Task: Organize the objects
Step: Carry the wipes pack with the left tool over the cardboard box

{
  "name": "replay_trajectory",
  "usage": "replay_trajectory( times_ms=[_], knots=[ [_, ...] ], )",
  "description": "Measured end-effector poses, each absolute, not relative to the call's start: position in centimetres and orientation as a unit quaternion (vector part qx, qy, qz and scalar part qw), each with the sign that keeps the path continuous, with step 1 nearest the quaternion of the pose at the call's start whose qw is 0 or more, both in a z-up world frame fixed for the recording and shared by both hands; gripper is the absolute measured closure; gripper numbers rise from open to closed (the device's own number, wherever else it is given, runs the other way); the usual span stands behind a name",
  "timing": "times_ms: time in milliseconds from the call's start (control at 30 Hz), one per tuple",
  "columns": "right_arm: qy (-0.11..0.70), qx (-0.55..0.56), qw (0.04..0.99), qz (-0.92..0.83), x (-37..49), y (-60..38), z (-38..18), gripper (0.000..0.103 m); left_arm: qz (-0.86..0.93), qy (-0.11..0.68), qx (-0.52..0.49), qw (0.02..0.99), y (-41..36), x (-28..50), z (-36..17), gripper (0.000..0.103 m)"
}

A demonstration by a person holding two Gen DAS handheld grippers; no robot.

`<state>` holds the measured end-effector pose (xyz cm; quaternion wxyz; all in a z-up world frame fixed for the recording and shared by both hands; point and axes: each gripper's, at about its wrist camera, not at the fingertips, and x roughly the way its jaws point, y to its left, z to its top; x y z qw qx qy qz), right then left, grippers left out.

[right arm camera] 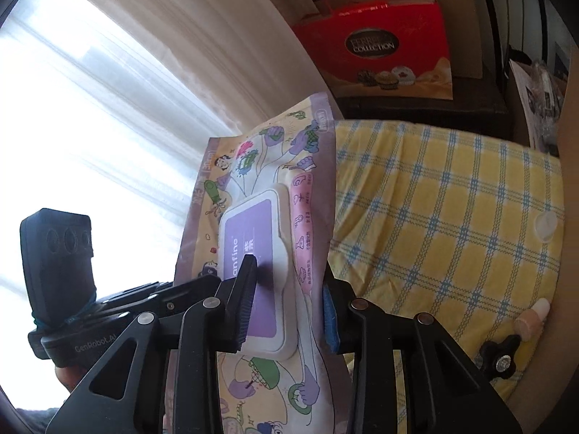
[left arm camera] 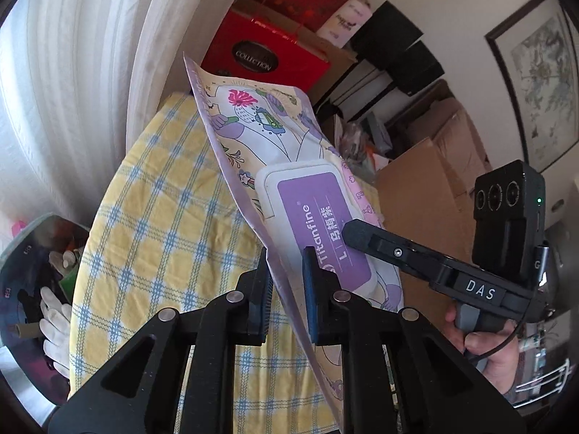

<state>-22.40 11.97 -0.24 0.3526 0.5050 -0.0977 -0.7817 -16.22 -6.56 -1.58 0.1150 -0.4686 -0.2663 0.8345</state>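
Purple-printed wipes pack [left arm camera: 289, 166] is held in the air above the yellow checked cloth [left arm camera: 152, 195], carried by both tools. The left gripper [left arm camera: 287, 289] pinches the pack's thin edge seam. The right gripper [right arm camera: 289, 311] clamps across the body, one finger [right arm camera: 242, 303] on the flip lid [right arm camera: 260, 253]. Step in hand: transfer. Next: agree on a destination and move both tools together to prevent twisting.
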Motion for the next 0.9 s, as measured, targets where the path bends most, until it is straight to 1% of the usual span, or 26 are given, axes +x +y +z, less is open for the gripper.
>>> replay_trajectory(
  times_ms=[233, 433, 700, 900],
  knots=[
    [-0.102, 0.463, 0.345, -0.810, -21.2, 14.4, 5.5, 0.070, 0.852, -0.243, -0.443, 0.139, -4.3, -17.1, 3.6, 0.089],
    [-0.112, 0.434, 0.325, -0.833, -20.3, 18.3, 9.7, 0.070, 0.861, -0.216, -0.429, 0.170, -0.1, -18.2, 7.7, 0.089],
    [-0.112, 0.415, 0.272, -0.861, -19.1, 25.4, 13.7, 0.070, 0.852, -0.201, -0.427, 0.226, 6.6, -19.1, 10.1, 0.089],
    [-0.111, 0.412, 0.233, -0.874, -18.1, 30.5, 14.8, 0.070, 0.847, -0.181, -0.429, 0.256, 12.1, -19.3, 11.0, 0.089]
  ],
)
